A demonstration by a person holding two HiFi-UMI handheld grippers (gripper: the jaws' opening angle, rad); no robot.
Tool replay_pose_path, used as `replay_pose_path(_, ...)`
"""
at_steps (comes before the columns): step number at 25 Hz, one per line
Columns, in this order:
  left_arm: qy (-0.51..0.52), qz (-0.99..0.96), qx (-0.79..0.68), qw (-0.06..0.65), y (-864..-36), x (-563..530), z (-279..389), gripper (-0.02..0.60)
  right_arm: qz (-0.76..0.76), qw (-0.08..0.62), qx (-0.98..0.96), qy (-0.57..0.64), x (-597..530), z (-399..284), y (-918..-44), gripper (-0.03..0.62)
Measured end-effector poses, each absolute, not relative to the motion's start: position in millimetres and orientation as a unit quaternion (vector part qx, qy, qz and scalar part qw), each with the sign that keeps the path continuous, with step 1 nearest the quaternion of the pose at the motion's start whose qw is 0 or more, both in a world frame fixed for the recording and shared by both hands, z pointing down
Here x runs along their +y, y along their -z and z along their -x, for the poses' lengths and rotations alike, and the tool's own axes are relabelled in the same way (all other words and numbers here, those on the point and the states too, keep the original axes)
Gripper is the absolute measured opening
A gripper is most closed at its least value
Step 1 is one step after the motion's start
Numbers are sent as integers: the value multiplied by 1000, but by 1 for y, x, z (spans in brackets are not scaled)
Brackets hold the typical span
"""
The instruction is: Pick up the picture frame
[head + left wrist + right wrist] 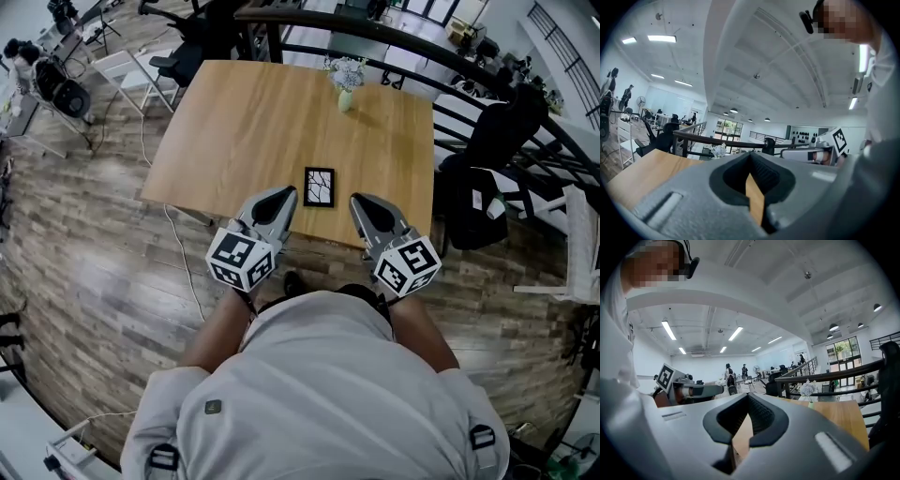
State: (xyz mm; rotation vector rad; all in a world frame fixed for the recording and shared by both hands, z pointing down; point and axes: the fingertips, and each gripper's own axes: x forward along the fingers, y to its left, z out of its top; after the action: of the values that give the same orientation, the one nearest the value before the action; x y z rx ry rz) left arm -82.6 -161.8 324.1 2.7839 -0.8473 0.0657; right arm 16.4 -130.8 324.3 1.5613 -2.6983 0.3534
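A small black picture frame point(319, 187) with a white cracked-pattern print lies flat near the front edge of the wooden table point(244, 122). My left gripper point(285, 195) is shut and empty, its tip just left of the frame. Just right of the frame, my right gripper point(355, 201) is shut too, with nothing in it. Each gripper view shows closed jaws with only tabletop beyond them: left gripper point(751, 157), right gripper point(749, 398). The frame itself is hidden in both gripper views.
A small vase of pale flowers point(346, 77) stands at the table's far edge. A black office chair with a bag point(487, 178) sits at the table's right side. A dark railing point(375, 33) runs behind the table. Cables lie on the wood floor at left.
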Motion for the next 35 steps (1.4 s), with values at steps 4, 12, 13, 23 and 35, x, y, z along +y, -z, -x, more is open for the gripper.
replay_pose_path(4, -30, -953, -276, 121, -330, -179, 85, 3, -500, 18, -857, -124, -142, -7, -334, 9)
replay_pose_path(12, -59, -952, -265, 138, -357, -211, 67, 3, -514, 22, -843, -155, -178, -27, -364, 9)
replay_pose_path(13, -63, -952, -265, 139, -360, -216, 64, 3, -514, 22, -843, -159, -184, -30, -368, 9)
replay_pose_path(23, -103, -934, -288, 183, -414, -274, 41, 3, -509, 52, -832, -212, -244, -63, -424, 28)
replay_pose_path(35, -164, -898, -302, 276, -514, -322, 34, 32, -483, 118, -809, -313, -299, -88, -534, 69)
